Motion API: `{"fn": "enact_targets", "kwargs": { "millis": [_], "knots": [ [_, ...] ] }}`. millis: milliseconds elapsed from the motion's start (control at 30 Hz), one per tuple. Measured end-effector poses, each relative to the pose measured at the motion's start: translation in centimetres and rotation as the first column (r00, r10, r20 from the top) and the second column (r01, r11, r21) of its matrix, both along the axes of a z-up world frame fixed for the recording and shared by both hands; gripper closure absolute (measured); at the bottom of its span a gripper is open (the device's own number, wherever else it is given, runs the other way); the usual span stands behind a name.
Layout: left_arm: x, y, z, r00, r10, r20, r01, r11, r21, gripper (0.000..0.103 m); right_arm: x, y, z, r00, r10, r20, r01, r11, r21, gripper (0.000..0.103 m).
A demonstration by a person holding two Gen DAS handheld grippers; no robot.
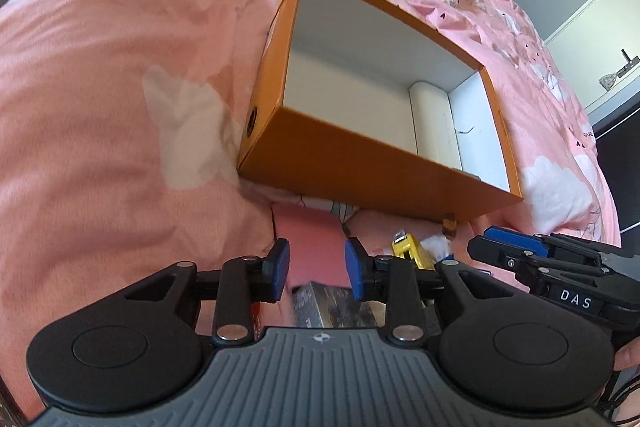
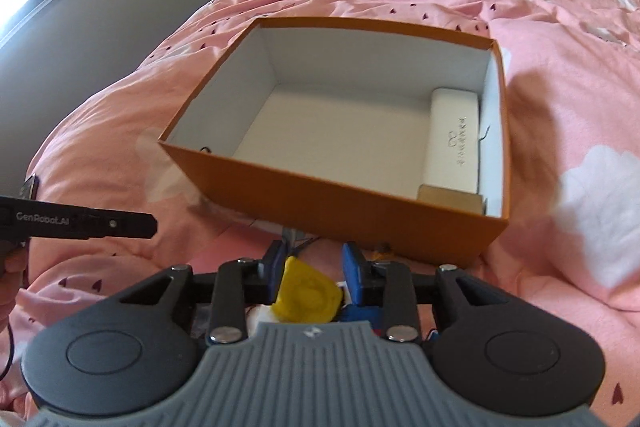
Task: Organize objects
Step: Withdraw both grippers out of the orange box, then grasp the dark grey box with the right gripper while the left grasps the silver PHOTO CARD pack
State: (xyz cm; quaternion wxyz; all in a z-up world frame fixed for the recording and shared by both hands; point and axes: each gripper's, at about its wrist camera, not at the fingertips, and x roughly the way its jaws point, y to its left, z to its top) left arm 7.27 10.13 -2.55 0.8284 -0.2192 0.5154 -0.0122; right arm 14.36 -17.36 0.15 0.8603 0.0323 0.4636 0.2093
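While the pink bedcover (image 2: 540, 39) fills most of the room's view, an orange box (image 2: 344, 199) sits open on it. Inside, a white case (image 2: 454, 139) lies along the right wall, with a small brown carton (image 2: 450, 201) touching its near end. Just before the box, the left gripper (image 1: 317, 263) is spread over a dark packet (image 1: 332, 307). The right gripper (image 2: 312, 267) is spread too, and a yellow tape measure (image 2: 306, 293) lies between its fingers.
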Motion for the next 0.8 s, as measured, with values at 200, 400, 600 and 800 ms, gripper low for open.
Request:
{"fn": "enact_targets", "kwargs": {
  "millis": [200,400,600,800],
  "knots": [
    [-1.1,0.1,-1.9,0.993,0.003,-0.121,-0.012,0.997,-0.077,0.057,-1.8,1.2,-0.7,0.994,0.093,-0.062,-0.091,0.995,0.032,0.063],
    [-2.0,-0.3,-2.6,0.982,-0.006,-0.188,-0.019,0.991,-0.131,0.051,-2.5,2.5,-1.6,0.986,0.133,-0.1,-0.135,0.991,-0.009,0.062],
    [-2.1,-1.1,-3.4,0.975,-0.02,-0.219,-0.011,0.991,-0.137,0.038,-2.4,1.7,-3.1,0.973,0.158,-0.167,-0.161,0.987,-0.004,0.053],
    [-2.1,-2.4,-4.4,0.969,-0.058,-0.241,0.031,0.993,-0.112,0.027,-2.1,1.6,-5.4,0.948,0.206,-0.244,-0.2,0.979,0.047,0.039]
  ]
}}
